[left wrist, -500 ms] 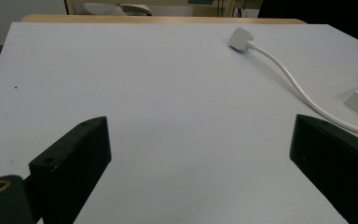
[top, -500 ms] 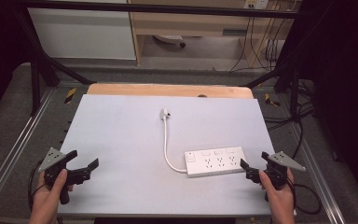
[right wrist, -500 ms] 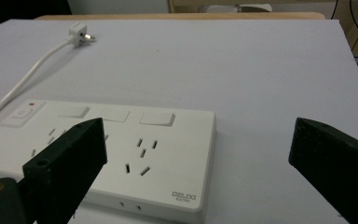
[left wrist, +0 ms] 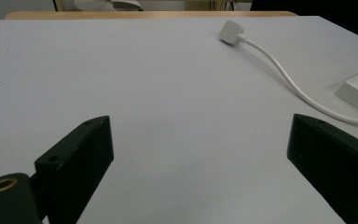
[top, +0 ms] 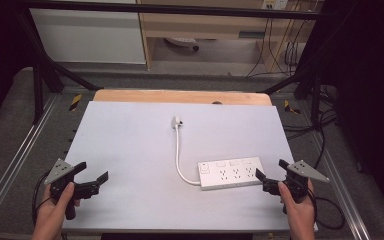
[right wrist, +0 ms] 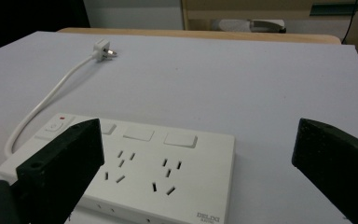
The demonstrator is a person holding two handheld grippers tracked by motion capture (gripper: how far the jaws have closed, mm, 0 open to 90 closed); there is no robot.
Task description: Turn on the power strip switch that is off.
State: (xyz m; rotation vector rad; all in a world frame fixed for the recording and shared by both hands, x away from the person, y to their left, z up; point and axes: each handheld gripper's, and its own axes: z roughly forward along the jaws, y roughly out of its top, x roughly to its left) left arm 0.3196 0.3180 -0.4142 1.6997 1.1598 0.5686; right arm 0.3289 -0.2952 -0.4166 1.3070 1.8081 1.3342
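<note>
A white power strip (top: 231,173) lies flat on the pale table (top: 130,145), toward the front right; it is also close before the jaws in the right gripper view (right wrist: 149,172). Its white cable (top: 178,150) curves back to a white plug (top: 177,121), which lies near the table's middle rear and shows in the left gripper view (left wrist: 231,32). My left gripper (top: 91,179) hovers open at the front left corner, nothing between its jaws. My right gripper (top: 272,172) is open just right of the power strip's end, jaws wide, holding nothing.
A wooden board edge (top: 180,96) runs along the table's far side. Metal rails (top: 10,165) flank the table left and right. Cables (top: 325,125) hang beyond the right edge. Shelving stands behind the table.
Both hands and grippers stay roughly where they were. The power strip and plug have not moved.
</note>
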